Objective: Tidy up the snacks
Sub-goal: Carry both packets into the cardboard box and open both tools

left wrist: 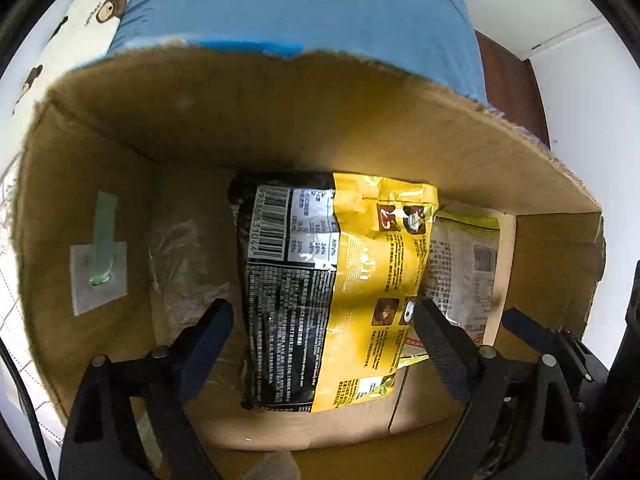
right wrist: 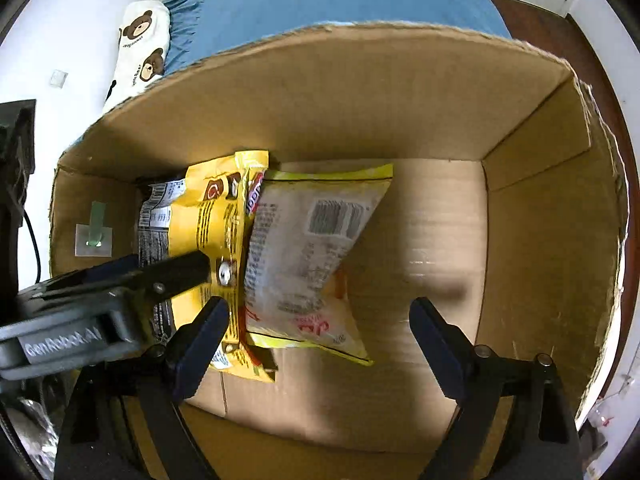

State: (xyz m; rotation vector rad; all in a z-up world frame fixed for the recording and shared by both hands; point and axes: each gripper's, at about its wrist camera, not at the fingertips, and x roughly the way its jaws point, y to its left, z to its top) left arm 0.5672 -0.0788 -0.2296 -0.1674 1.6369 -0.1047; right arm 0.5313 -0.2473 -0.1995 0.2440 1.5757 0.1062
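Cardboard walls of an open box fill both wrist views, with a blue bed and a bear-print pillow beyond the far rim. On the box's left wall a strip of green tape crosses a white patch. Next to that, on the floor of the box, lies a crumpled clear wrapper. To its right a black-and-yellow bag lies flat, back side up, barcode toward the far wall. The left tongs hang over this bag, spread wide, one finger at each side of it and pinching nothing. Just right of it, partly tucked under its yellow edge, is a pale bag with a yellow border, also back side up, its far corner near the back wall. In the right wrist view the left tongs reach in from the left above the black-and-yellow bag, while the right tongs stand spread over the pale bag's near end and the bare cardboard floor to its right, holding nothing. The right part of the box holds no bags.
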